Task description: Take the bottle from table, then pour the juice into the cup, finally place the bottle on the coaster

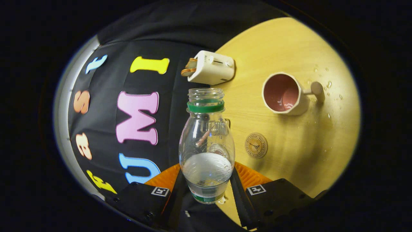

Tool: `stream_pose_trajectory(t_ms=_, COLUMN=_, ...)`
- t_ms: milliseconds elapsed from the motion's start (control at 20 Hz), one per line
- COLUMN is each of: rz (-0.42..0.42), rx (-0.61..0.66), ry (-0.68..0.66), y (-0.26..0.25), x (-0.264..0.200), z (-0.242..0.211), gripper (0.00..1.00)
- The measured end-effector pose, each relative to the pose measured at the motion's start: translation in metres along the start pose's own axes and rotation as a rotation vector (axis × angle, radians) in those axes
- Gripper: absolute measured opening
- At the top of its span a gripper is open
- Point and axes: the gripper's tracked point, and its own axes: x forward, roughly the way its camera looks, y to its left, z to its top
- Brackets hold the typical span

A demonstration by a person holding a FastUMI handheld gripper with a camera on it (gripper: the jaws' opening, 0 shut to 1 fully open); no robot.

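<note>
A clear plastic bottle (206, 145) with a green neck ring and no cap is held between my fingers, and my gripper (206, 187) is shut on its lower body. A little clear liquid sits in its base. The view is rolled, so the wooden table (289, 154) runs along one side. A pink-lined cup (285, 93) with a round wooden handle stands on the table beyond the bottle's mouth, off to the side. A small round wooden coaster (256, 145) lies on the table close beside the bottle's body.
A white toaster (212, 67) with bread slices in it stands at the table's edge beyond the bottle's mouth. Water droplets (328, 85) are scattered on the table past the cup's handle. The booth's black cloth wall lies on the other side.
</note>
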Motion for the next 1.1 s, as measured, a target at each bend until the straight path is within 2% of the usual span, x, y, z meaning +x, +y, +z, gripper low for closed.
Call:
stream_pose_trajectory(t_ms=200, rz=0.009, rx=-0.326, ry=-0.078, y=0.009, x=-0.007, z=-0.007, gripper=0.72)
stream_pose_trajectory(t_ms=400, rz=0.003, rx=-0.593, ry=-0.188, y=0.015, x=-0.01, z=-0.014, gripper=0.72)
stream_pose_trajectory(t_ms=750, rz=-0.053, rx=-0.928, ry=-0.137, y=-0.013, x=0.03, z=-0.044, gripper=0.72)
stream_pose_trajectory(t_ms=1000, rz=0.002, rx=-1.096, ry=-0.161, y=-0.011, x=0.062, z=-0.041, gripper=0.72)
stream_pose_trajectory(t_ms=1100, rz=-0.004, rx=-1.167, ry=-0.208, y=-0.013, x=0.074, z=-0.028, gripper=0.72)
